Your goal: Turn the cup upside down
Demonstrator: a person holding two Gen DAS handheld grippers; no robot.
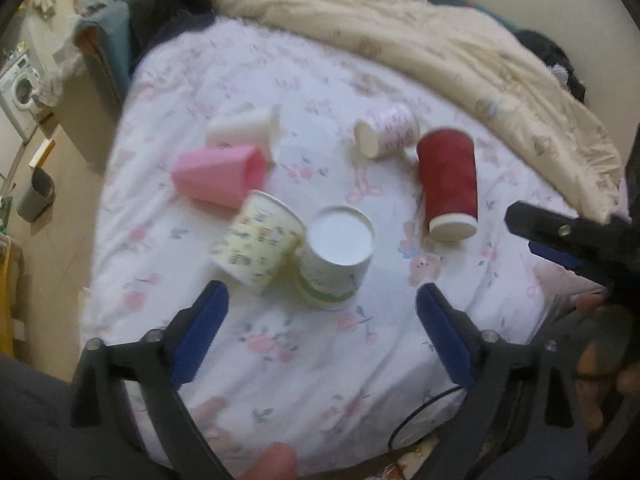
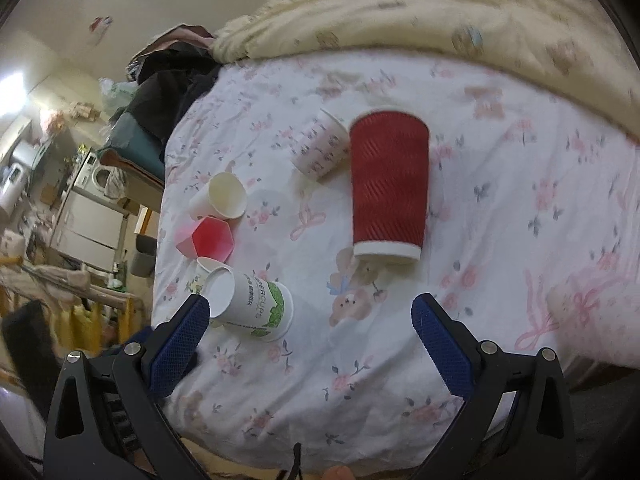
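Observation:
Several paper cups rest on a floral bed sheet (image 1: 280, 360). A white cup with green print (image 1: 336, 256) stands upside down, base up; it also shows in the right wrist view (image 2: 256, 304). A yellow patterned cup (image 1: 256, 240) leans against it. A red ribbed cup (image 1: 450, 184) (image 2: 388, 188) stands mouth down. A pink cup (image 1: 220, 178) (image 2: 208, 240), a white cup (image 1: 248, 128) (image 2: 220, 196) and a pink-printed cup (image 1: 388, 130) (image 2: 320, 148) lie on their sides. My left gripper (image 1: 320, 308) is open and empty just short of the green-print cup. My right gripper (image 2: 310, 320) is open and empty in front of the red cup.
A cream blanket (image 1: 440, 52) is bunched along the bed's far side. Dark clothes (image 1: 160, 12) are piled at the far left corner. The bed's left edge drops to the floor, where a grey bin (image 1: 36, 196) and a washing machine (image 1: 18, 88) stand.

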